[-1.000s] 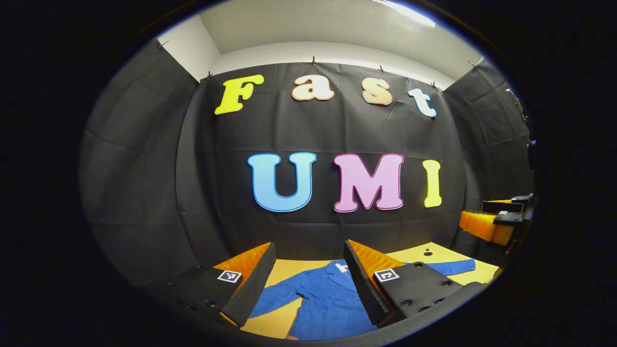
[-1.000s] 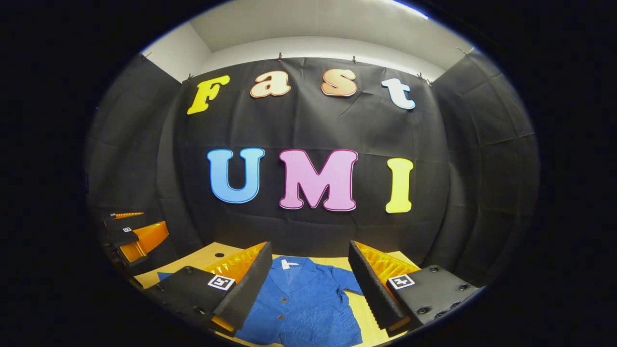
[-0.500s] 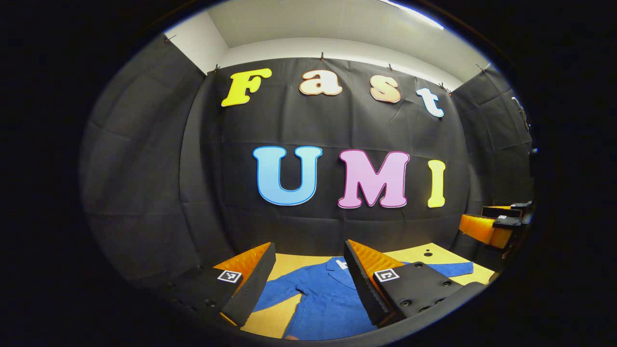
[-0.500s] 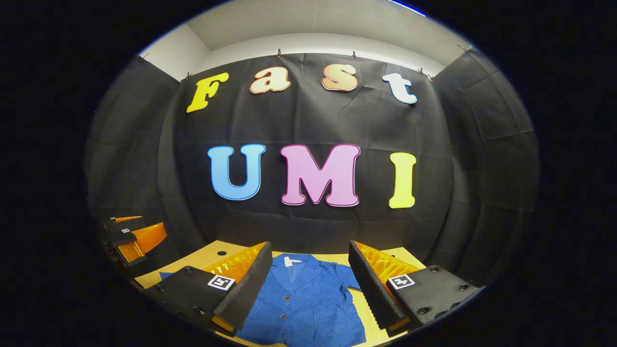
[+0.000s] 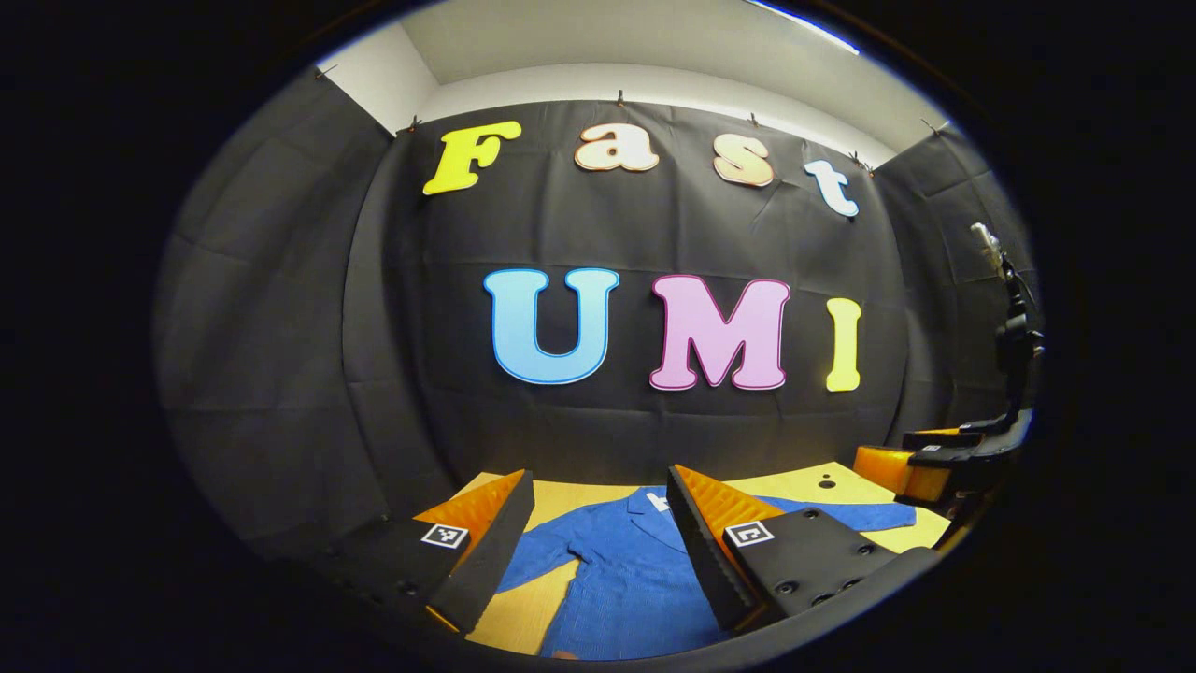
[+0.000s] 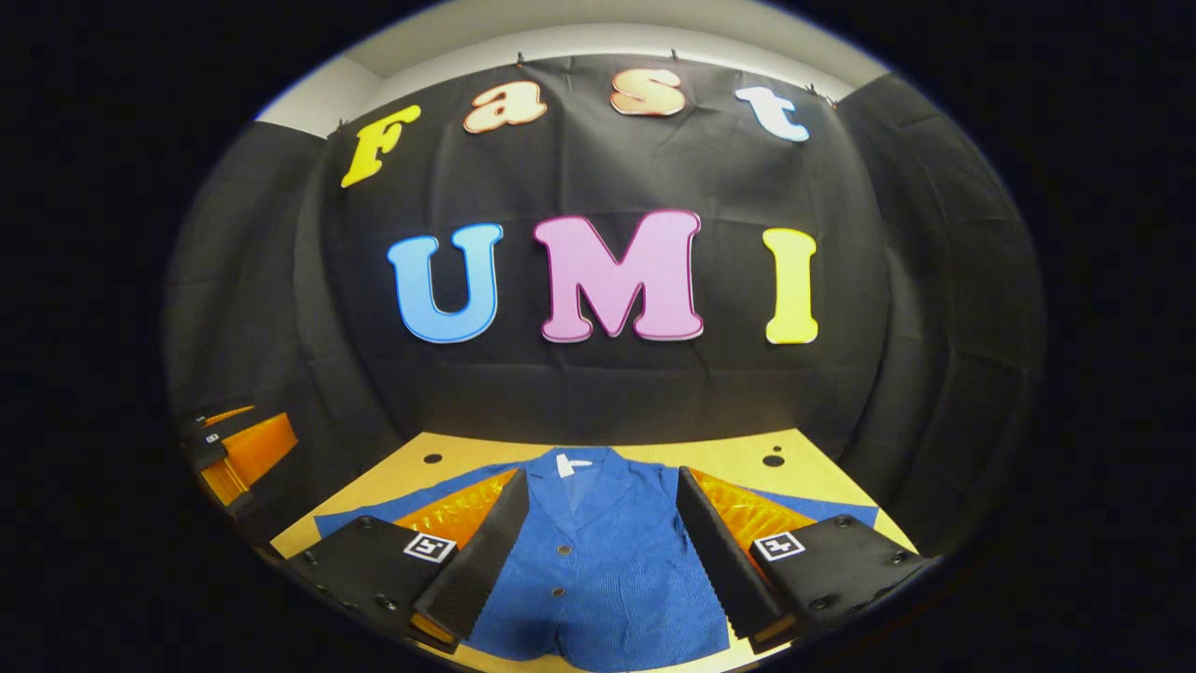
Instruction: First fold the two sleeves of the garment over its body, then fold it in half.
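Right gripper view: right gripper (image 6: 603, 551) is hovering above the table (image 6: 710, 458), fingers (image 6: 481, 551) standing wide apart and gripping nothing. Shirt (image 6: 598, 561), blue and buttoned, is lying flat on the table between and below the fingers, collar at the far end with a white tag, both sleeves (image 6: 411, 500) spreading out to left and right, neither one folded over the body. Left gripper is showing at the far left edge as orange and black parts, too little visible to tell its opening there.

Left gripper view: left gripper (image 5: 598, 547) is hanging over the table (image 5: 794, 486), fingers (image 5: 486, 556) spread wide and holding nothing. Shirt (image 5: 617, 570) is lying beneath, one sleeve (image 5: 542, 561) reaching left, the other running right past the finger. Right gripper (image 5: 934, 463) is hovering at the right edge, above the table's right side.
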